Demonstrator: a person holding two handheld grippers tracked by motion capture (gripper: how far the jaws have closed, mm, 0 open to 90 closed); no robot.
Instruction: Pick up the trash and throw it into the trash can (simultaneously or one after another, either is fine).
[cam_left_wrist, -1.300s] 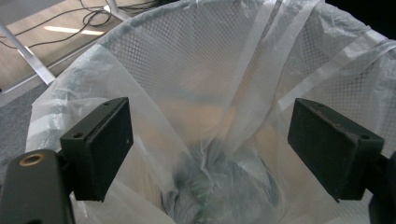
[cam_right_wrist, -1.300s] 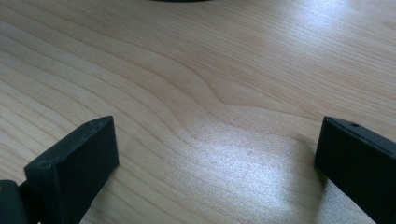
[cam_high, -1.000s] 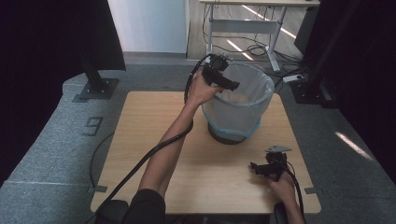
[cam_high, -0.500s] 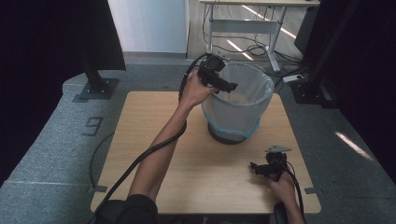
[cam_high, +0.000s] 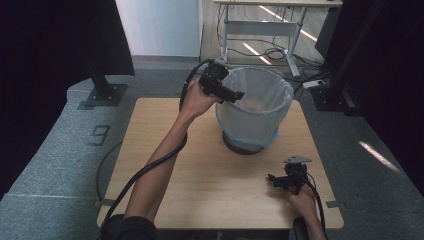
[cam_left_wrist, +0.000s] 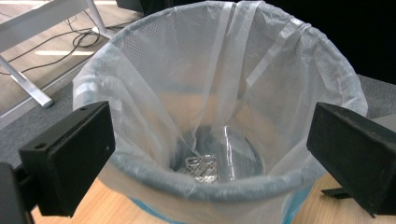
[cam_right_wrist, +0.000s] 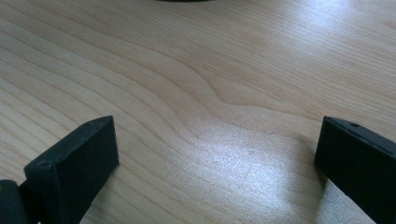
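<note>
Two hand-held grippers were in play, and neither had hold of anything. The left hand-held gripper (cam_high: 235, 95) hung at the upper middle of the high view, poised over the near rim of the bin (cam_high: 255, 112), its jaws spread wide with nothing between them. In its own view those jaws framed the bin's mouth (cam_left_wrist: 219, 186), lined with a thin translucent bag (cam_left_wrist: 205, 93); at the bottom lay a small foil blister pack (cam_left_wrist: 201, 169) — low and centre in the frame, beside what looked like a clear crumpled wrapper, though that was hard to tell.

The right hand-held gripper (cam_high: 281, 181) sat at the lower right of the high view, low over the wooden surface (cam_high: 165, 150), well apart from the bin. Its jaws stood just as wide, with bare wood grain (cam_right_wrist: 210, 116) between them.

What could go wrong from here, as I judged it: the liner draped loosely over the rim, so a jaw dipping in or pulling away could snag the film and drag the bag inward or tear it. The bin also looked light — a knock from the left hand could tip or slide it toward the surface's far edge.
</note>
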